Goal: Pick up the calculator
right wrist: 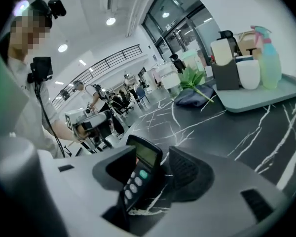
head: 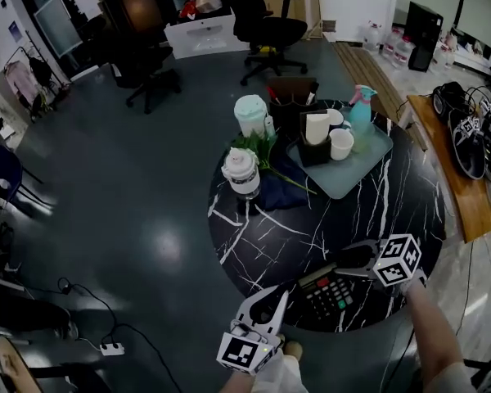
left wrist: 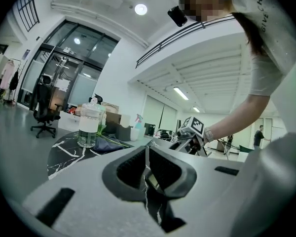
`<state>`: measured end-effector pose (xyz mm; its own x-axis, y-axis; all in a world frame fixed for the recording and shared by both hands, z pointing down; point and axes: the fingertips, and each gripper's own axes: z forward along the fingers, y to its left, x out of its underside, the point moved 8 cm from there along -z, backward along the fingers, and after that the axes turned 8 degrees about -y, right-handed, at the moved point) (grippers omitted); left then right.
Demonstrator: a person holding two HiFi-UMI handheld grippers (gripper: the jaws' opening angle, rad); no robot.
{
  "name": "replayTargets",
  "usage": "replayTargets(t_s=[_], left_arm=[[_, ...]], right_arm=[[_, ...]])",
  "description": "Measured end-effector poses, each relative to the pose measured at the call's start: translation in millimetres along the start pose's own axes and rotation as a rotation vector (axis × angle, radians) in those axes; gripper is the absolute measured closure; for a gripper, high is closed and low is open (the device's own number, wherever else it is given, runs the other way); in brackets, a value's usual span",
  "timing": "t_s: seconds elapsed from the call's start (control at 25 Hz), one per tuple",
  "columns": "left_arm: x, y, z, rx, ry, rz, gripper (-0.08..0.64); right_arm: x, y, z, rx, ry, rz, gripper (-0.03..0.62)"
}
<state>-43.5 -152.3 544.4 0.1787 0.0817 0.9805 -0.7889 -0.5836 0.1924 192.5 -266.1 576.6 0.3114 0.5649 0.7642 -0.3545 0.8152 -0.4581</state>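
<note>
The black calculator (head: 327, 295) lies near the front edge of the round black marble table (head: 393, 195), with its grey keys and small display facing up. My right gripper (head: 350, 265) reaches over it from the right. In the right gripper view the calculator (right wrist: 140, 174) sits between the jaws of that gripper (right wrist: 155, 164). It is close to the left pad and a clear gap separates it from the right pad, so the gripper is open. My left gripper (head: 277, 295) hovers at the table's front edge, left of the calculator, its pads (left wrist: 138, 169) together with nothing in them.
A teal tray (head: 368, 166) at the back holds white cups, a black holder and a spray bottle (head: 362, 109). A lidded glass jar (head: 241, 173), green leaves and a dark cloth (head: 282, 188) sit mid-table. A wooden bench (head: 462, 178) stands right; office chairs stand behind.
</note>
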Motion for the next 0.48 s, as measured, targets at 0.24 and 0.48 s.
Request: replayTargets(t_s=[0.24,0.48], left_arm=[[8,15,5,-0.061,-0.03,-0.015,0.552],[15,12,-4,-0.065,-0.017,-0.028,0.552]], right_arm=[[1,-19,18,-0.128,0.122,0.083,0.407],[-5,-25,31,-0.236,0.254,0.102,0.408]])
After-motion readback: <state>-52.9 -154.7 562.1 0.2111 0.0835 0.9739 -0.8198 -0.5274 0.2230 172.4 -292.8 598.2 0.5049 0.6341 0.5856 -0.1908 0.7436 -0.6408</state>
